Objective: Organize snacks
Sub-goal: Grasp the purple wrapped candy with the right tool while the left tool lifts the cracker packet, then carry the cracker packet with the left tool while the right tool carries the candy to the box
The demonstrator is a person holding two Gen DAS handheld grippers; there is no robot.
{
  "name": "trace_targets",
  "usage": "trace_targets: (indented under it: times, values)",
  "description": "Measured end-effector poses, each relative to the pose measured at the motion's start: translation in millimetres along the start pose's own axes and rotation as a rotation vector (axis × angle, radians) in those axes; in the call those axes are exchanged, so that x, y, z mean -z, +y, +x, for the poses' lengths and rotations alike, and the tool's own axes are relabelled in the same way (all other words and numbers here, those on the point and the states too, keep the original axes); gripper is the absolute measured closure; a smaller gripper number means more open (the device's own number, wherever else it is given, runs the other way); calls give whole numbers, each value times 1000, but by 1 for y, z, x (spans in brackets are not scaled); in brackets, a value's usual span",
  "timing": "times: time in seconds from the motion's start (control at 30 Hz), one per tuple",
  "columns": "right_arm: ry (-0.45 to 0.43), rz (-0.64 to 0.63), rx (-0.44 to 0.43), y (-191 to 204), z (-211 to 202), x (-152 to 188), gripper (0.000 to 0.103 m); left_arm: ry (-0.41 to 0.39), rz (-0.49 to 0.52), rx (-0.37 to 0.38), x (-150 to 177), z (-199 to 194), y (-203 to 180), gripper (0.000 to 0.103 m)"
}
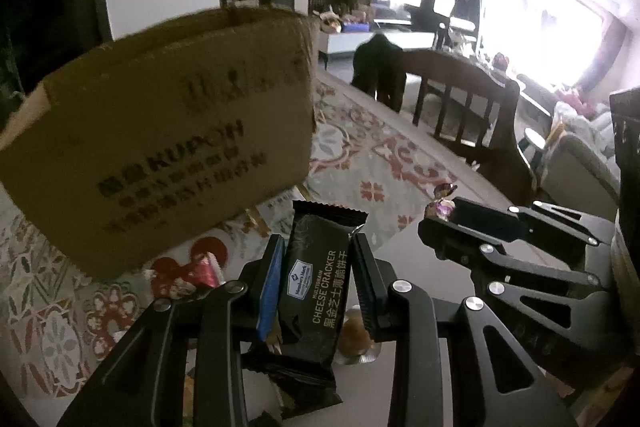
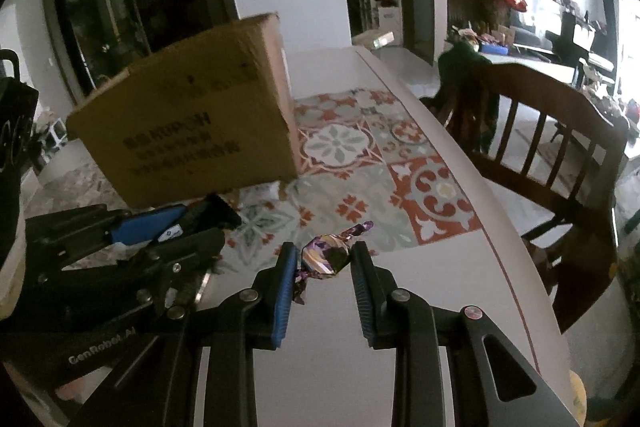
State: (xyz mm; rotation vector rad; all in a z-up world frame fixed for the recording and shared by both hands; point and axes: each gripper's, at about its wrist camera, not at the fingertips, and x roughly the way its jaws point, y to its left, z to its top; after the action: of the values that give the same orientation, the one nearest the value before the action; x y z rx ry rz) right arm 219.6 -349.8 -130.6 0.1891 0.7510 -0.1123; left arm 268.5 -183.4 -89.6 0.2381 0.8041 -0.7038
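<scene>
My left gripper point(image 1: 318, 247) is shut on a black cheese cracker packet point(image 1: 316, 283), held upright above the table. In the right wrist view the same gripper point(image 2: 216, 217) shows at the left with the packet's dark end sticking out. My right gripper point(image 2: 322, 255) is shut on a purple foil-wrapped candy point(image 2: 326, 253), lifted off the table; it also shows at the right of the left wrist view, as the right gripper point(image 1: 440, 213) with the candy point(image 1: 440, 205) at its tips. A brown cardboard box point(image 1: 168, 139) stands ahead on the table, seen too as the box point(image 2: 200, 115).
More snack packets point(image 1: 188, 275) lie below the left gripper on a patterned tablecloth point(image 2: 360, 163). The white table's point(image 2: 440, 187) edge runs along the right, with a dark wooden chair point(image 2: 552, 147) beside it. A living room lies beyond.
</scene>
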Motion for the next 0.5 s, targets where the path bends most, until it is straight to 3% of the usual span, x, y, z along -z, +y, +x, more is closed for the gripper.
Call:
trace_targets:
  times: [0.5]
  values:
    - [-96, -38, -47, 24, -34, -26, 74, -133, -64, -55, -19, -54, 15, 69]
